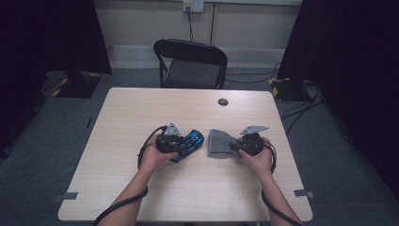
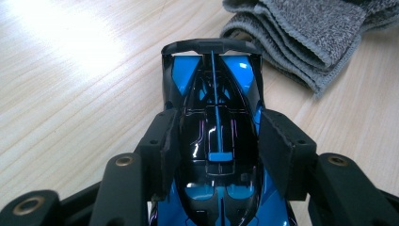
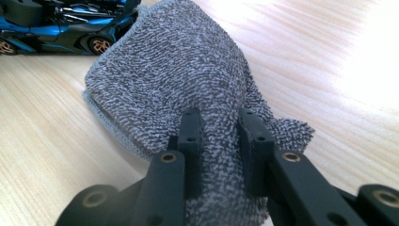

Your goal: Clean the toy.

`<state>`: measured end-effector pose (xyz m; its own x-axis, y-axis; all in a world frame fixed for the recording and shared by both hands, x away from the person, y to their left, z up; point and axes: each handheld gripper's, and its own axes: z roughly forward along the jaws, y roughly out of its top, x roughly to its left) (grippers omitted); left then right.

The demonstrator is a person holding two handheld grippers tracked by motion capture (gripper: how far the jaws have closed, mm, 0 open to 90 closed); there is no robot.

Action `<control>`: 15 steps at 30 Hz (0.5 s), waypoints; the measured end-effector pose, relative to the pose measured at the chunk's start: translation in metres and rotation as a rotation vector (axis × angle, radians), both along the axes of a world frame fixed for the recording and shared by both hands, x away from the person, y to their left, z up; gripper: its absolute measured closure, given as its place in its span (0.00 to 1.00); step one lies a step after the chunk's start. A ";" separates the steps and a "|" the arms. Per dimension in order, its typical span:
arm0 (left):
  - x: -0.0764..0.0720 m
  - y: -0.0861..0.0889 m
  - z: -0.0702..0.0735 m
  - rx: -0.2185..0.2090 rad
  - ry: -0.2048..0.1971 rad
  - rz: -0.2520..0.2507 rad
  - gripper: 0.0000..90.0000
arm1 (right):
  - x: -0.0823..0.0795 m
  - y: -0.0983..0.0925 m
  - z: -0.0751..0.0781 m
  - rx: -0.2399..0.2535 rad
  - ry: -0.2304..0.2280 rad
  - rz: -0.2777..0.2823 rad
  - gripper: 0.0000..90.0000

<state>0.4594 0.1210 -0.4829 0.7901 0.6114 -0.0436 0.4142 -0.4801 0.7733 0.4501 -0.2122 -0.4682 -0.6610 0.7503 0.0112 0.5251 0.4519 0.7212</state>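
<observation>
A blue and black toy racing car (image 1: 189, 141) (image 2: 214, 136) rests on the wooden table (image 1: 188, 108), its body clamped between the pads of my left gripper (image 1: 181, 147) (image 2: 216, 146). Just to its right lies a folded grey cloth (image 1: 220, 143) (image 3: 174, 70) (image 2: 306, 33). My right gripper (image 1: 236, 147) (image 3: 220, 141) is shut on the cloth's near edge, pinching a fold between its fingers (image 3: 192, 136). The car (image 3: 70, 26) appears again at the top left of the right gripper view, beyond the cloth.
A black folding chair (image 1: 193, 63) stands behind the table's far edge. A dark round cable port (image 1: 223, 101) sits in the tabletop near the back. Dark stands and cables flank both sides on the grey carpet.
</observation>
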 end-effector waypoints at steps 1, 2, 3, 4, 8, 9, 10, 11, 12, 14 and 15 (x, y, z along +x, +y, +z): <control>0.000 0.000 0.000 0.001 0.000 0.000 0.54 | -0.001 0.000 0.001 0.006 0.000 0.001 0.82; 0.000 0.000 0.000 0.001 0.000 0.000 0.54 | -0.001 -0.001 0.002 0.008 -0.003 0.002 0.82; 0.000 0.000 0.000 0.002 0.000 0.000 0.54 | -0.002 -0.001 0.003 0.011 -0.005 0.005 0.82; 0.000 0.000 0.000 0.000 0.000 0.000 0.54 | -0.003 -0.001 0.004 0.016 -0.007 0.007 0.82; 0.000 0.000 0.000 0.000 0.000 -0.001 0.54 | -0.007 0.000 0.011 0.027 -0.023 0.032 0.82; 0.000 0.000 0.000 0.000 0.000 -0.001 0.54 | -0.009 0.000 0.013 0.028 -0.027 0.042 0.82; 0.000 0.000 0.000 0.000 0.000 -0.001 0.54 | -0.009 0.000 0.013 0.028 -0.027 0.042 0.82; 0.000 0.000 0.000 0.002 0.001 -0.001 0.54 | -0.013 0.001 0.016 0.027 -0.037 0.062 0.82; 0.000 0.000 0.000 0.002 0.001 -0.002 0.54 | -0.014 0.001 0.017 0.029 -0.041 0.073 0.82; 0.000 0.000 0.000 0.003 0.000 -0.001 0.54 | -0.016 0.002 0.019 0.031 -0.042 0.081 0.82; 0.001 0.000 0.000 0.002 0.002 -0.001 0.54 | -0.019 0.003 0.021 0.034 -0.045 0.101 0.82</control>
